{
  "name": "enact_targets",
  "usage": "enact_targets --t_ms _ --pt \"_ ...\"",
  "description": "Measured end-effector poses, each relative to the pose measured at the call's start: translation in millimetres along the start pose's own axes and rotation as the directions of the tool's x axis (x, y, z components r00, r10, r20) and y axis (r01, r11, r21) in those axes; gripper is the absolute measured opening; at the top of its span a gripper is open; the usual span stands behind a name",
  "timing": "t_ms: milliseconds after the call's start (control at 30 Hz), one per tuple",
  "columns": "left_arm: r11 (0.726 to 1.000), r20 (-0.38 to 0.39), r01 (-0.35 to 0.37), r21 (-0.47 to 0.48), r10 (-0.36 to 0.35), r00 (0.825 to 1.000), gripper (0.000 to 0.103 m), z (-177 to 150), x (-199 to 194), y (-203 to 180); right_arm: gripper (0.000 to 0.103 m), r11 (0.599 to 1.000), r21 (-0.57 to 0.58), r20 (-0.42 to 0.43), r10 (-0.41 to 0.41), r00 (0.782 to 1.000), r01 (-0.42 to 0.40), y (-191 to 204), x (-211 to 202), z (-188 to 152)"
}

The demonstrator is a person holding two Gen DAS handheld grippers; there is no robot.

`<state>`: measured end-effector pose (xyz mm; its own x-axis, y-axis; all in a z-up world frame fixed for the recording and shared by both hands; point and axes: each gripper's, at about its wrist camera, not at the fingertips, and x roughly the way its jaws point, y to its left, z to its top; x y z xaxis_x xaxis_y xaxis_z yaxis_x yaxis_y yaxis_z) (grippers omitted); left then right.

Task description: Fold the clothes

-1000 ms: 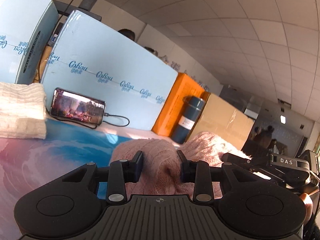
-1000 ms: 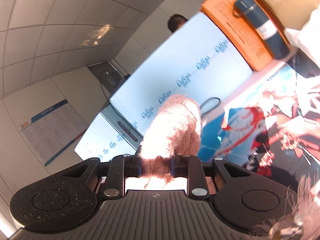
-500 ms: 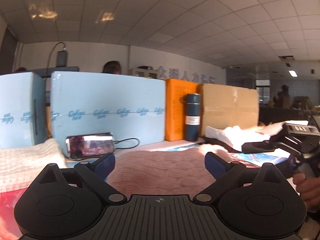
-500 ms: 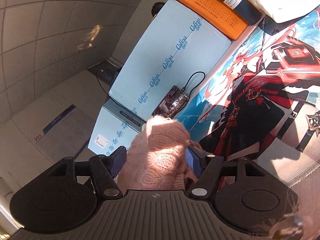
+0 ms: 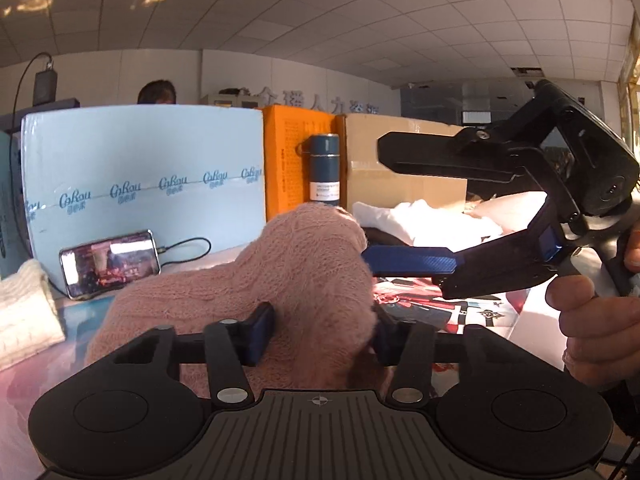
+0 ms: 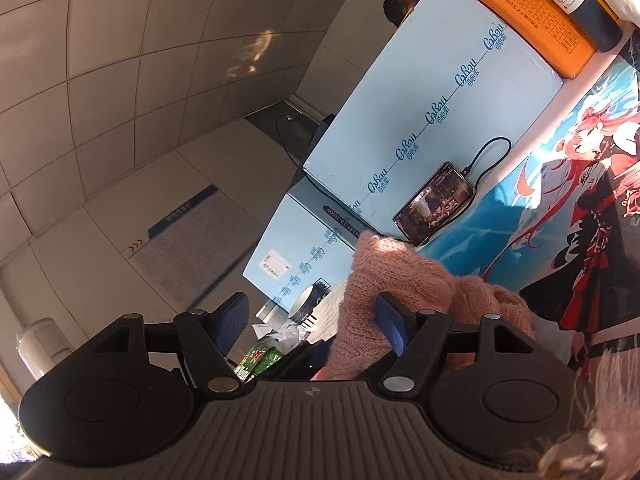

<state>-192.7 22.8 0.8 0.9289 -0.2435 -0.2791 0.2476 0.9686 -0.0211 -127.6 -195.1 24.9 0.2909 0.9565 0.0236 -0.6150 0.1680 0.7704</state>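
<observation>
A fuzzy pink knit sweater point(image 5: 288, 280) is bunched up above the printed mat point(image 5: 472, 308). My left gripper point(image 5: 320, 330) is shut on a thick fold of the sweater. My right gripper point(image 6: 312, 320) is open; the sweater point(image 6: 404, 280) rests against its right finger point(image 6: 390, 326) but is not clamped. In the left wrist view the right gripper point(image 5: 412, 208) shows at the right, its jaws wide apart, held by a hand point(image 5: 592, 332). A folded cream knit point(image 5: 24, 312) lies at the far left.
Blue foam boards point(image 5: 144, 184), an orange box point(image 5: 296, 160), a dark flask point(image 5: 325, 172) and a cardboard box point(image 5: 404, 164) line the back. A phone point(image 5: 110, 262) on a cable leans on the foam. White clothes point(image 5: 432, 220) are piled at the right.
My left gripper has closed from wide open onto the pink sweater. My right gripper has opened and let the sweater go, and has swung towards the left gripper.
</observation>
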Motion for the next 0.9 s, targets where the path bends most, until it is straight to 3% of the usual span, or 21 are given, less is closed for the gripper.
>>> enact_targets --t_ms 133,233,300,500,533,567,600,633,700,833,900 --pt "0.996 0.032 -0.014 -0.093 0.017 0.999 0.025 -4.4 -10.1 19.4 0.077 0.99 -0.047 0.045 -0.132 0.99 0.134 -5.6 -1.9 2.8" --pt "0.99 0.08 -0.041 -0.135 0.052 0.995 0.023 -5.1 -22.9 29.6 0.081 0.935 -0.103 0.058 -0.336 0.94 0.34 -14.0 3.8 1.3" --pt "0.986 0.097 -0.059 -0.157 0.075 0.993 0.023 -6.2 -29.3 36.6 0.081 0.896 -0.111 0.026 -0.43 0.902 0.43 -24.5 12.5 -0.5" --pt "0.971 0.132 -0.119 -0.206 0.148 0.98 0.023 -9.6 -47.1 57.6 0.081 0.822 -0.198 -0.076 -0.556 0.828 0.534 -36.7 52.5 -14.1" --pt "0.968 0.136 -0.131 -0.213 0.162 0.977 0.023 -10.0 -49.6 61.4 0.079 0.805 -0.24 -0.083 -0.574 0.814 0.543 -33.4 60.8 -16.2" --pt "0.965 0.14 -0.145 -0.218 0.178 0.974 0.023 -10.5 -52.8 64.5 0.07 0.79 -0.282 -0.094 -0.588 0.804 0.545 -30.7 68.8 -18.6" --pt "0.962 0.143 -0.159 -0.224 0.194 0.971 0.023 -11.1 -55.9 67.6 0.04 0.783 -0.315 -0.11 -0.591 0.799 0.536 -29.6 75.3 -21.0" --pt "0.958 0.146 -0.173 -0.229 0.209 0.967 0.022 -11.6 -59.0 70.6 0.029 0.785 -0.334 -0.137 -0.588 0.797 0.522 -30.2 83.0 -23.3" --pt "0.95 0.156 -0.2 -0.239 0.241 0.958 0.02 -11.6 -64.7 77.0 0.017 0.783 -0.366 -0.135 -0.579 0.804 0.502 -28.4 90.7 -23.7" --pt "0.938 0.188 -0.252 -0.238 0.299 0.936 0.017 -5.5 -71.0 85.9 0.014 0.746 -0.45 -0.012 -0.555 0.832 0.492 -14.4 92.4 -6.9" --pt "0.932 0.205 -0.281 -0.23 0.329 0.922 0.017 -1.4 -72.5 90.0 0.013 0.713 -0.486 0.063 -0.549 0.834 0.506 -8.4 91.8 6.4"
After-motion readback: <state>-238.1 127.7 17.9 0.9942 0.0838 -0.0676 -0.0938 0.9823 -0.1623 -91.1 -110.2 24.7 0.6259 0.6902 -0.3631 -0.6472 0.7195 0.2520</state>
